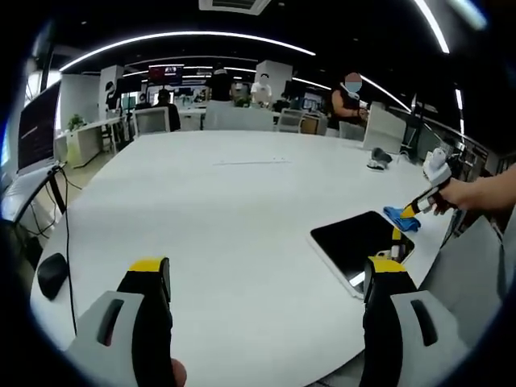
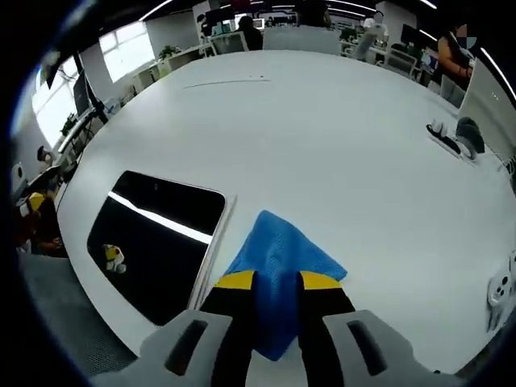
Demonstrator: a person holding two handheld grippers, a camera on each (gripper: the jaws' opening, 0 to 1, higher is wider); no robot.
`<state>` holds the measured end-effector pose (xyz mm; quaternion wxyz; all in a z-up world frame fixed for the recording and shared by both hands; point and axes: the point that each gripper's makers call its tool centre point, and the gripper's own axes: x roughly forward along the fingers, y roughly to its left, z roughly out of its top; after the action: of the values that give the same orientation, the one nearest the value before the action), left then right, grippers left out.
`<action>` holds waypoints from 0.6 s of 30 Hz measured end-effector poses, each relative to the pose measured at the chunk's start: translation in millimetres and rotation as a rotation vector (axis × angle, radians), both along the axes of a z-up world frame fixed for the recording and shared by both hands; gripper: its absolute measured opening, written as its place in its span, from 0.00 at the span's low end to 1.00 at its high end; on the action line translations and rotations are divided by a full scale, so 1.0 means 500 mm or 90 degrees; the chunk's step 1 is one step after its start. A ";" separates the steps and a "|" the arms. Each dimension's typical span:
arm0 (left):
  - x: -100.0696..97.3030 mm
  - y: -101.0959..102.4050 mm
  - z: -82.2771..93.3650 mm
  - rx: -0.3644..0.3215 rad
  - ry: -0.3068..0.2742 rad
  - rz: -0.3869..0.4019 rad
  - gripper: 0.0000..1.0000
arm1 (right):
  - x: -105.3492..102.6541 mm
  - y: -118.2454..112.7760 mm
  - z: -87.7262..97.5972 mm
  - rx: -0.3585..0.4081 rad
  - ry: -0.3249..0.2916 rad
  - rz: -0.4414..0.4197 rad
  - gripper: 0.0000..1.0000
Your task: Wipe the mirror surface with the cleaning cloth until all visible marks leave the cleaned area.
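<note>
The mirror (image 1: 359, 242) is a dark rectangular pane with a white frame, lying flat on the white table near its right edge. My left gripper (image 1: 268, 270) hovers open over bare tabletop, its yellow-tipped jaws wide apart, with the mirror by its right jaw. Beyond the mirror, a hand holds my right gripper (image 1: 421, 200) against the blue cleaning cloth (image 1: 401, 218). In the right gripper view, the right gripper (image 2: 278, 282) is shut on the blue cloth (image 2: 282, 246), which lies on the table just right of the mirror (image 2: 157, 234). The glass reflects a light streak.
A black mouse (image 1: 52, 274) and a cable lie at the table's left edge, beside a monitor (image 1: 39, 125). A dark and white device (image 2: 455, 137) sits far right on the table. Chairs and people stand beyond the far edge.
</note>
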<state>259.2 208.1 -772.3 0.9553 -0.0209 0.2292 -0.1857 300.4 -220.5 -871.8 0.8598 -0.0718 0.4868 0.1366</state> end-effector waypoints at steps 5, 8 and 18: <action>0.000 -0.005 -0.002 0.003 0.003 -0.007 0.99 | -0.003 0.003 -0.008 -0.014 -0.007 -0.003 0.10; 0.003 0.002 -0.001 0.003 0.002 -0.004 0.99 | -0.005 0.001 -0.009 0.002 0.009 -0.026 0.01; 0.013 -0.011 0.005 0.011 0.005 -0.018 0.99 | -0.002 -0.001 -0.010 0.029 0.052 -0.044 0.00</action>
<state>265.7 202.7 -769.8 0.9518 -0.0102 0.2348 -0.1968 299.2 -220.9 -876.9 0.8448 -0.0298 0.5206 0.1204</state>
